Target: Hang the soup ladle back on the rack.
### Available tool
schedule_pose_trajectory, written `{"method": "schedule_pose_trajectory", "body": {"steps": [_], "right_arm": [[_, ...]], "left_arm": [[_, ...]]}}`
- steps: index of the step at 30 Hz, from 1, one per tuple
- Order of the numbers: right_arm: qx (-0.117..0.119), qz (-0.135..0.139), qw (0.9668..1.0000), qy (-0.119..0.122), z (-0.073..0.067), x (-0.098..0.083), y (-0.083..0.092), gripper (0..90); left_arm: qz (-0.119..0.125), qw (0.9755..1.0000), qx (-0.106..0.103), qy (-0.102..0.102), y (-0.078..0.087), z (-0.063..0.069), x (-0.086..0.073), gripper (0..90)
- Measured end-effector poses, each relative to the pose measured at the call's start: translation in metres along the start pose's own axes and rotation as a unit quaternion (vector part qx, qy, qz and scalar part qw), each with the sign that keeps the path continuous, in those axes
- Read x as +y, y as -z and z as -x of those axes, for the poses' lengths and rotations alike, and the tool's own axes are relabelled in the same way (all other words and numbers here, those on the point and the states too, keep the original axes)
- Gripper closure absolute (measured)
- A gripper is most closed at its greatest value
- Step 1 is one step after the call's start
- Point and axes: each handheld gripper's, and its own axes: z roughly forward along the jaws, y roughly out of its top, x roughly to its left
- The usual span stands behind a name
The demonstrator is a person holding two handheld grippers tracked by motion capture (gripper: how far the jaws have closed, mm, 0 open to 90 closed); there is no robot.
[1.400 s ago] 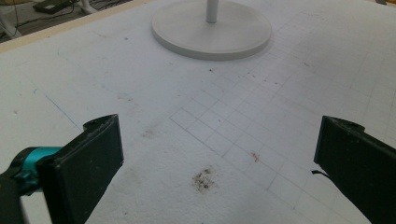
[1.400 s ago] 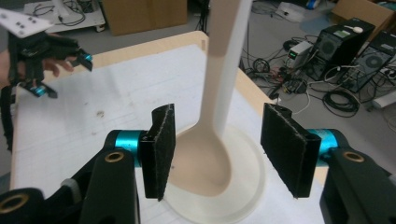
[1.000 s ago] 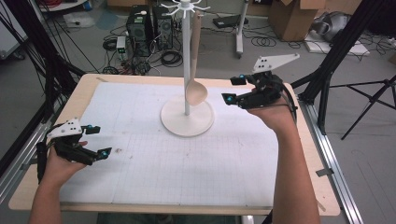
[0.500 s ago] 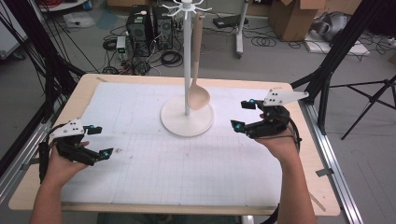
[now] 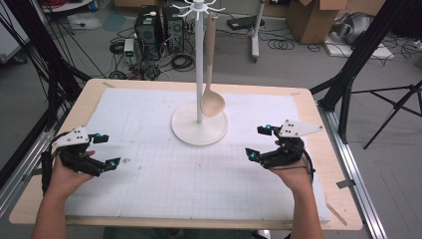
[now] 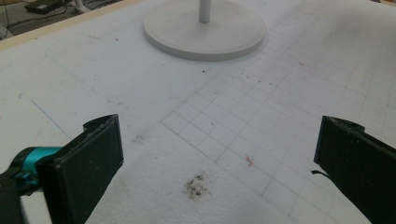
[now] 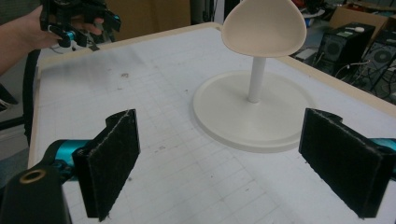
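A white hook stand [image 5: 199, 59] rises from a round base [image 5: 185, 132] at the middle back of the table. A beige wooden spoon [image 5: 212, 102] hangs from one of its top hooks, bowl down, just above the base. In the right gripper view the spoon's bowl [image 7: 264, 25] hangs in front of the pole [image 7: 255, 81]. My left gripper [image 5: 105, 149] rests open at the table's left side, nothing between its fingers [image 6: 95, 158]. My right gripper [image 5: 259, 143] is open at the right side, nothing in it, a short way from the base.
A white gridded mat [image 5: 164, 174] covers the wooden table [image 5: 318, 164]. A dark smudge [image 6: 196, 185] lies on the mat between the left jaws. Metal rails run along both table sides. Computers, cables and boxes sit on the floor beyond.
My right gripper has drawn back from the stand, toward the near right of the table. The spoon stays hanging on the stand. The left gripper has barely moved.
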Motion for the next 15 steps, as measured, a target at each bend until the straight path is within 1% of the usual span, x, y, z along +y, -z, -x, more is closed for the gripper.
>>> {"method": "schedule_pose_trajectory", "body": {"steps": [3,5,7,9,11,15], "right_arm": [[-0.003,0.000,1.0000,-0.006,-0.002,-0.010,-0.001,9.5],[-0.003,-0.006,0.9999,-0.008,-0.003,-0.016,-0.002,8.6],[-0.005,-0.014,0.9998,-0.014,-0.005,-0.022,-0.005,3.9],[-0.008,-0.015,0.9998,-0.011,-0.006,-0.027,-0.007,3.1],[-0.008,-0.017,0.9998,-0.012,-0.005,-0.031,-0.009,2.8],[-0.009,-0.033,0.9992,-0.020,-0.001,-0.038,-0.014,0.1]], "left_arm": [[-0.002,1.0000,-0.005,0.001,-0.002,0.001,0.000,1.7],[-0.003,1.0000,-0.008,0.000,-0.005,0.002,0.000,1.7],[-0.005,0.9999,-0.010,-0.002,-0.007,0.002,0.000,1.7],[-0.006,0.9999,-0.011,-0.002,-0.008,0.003,0.000,1.7],[-0.006,0.9999,-0.012,-0.003,-0.008,0.002,0.001,1.7],[-0.001,0.9999,-0.013,-0.002,-0.008,0.002,0.002,1.7]]}}
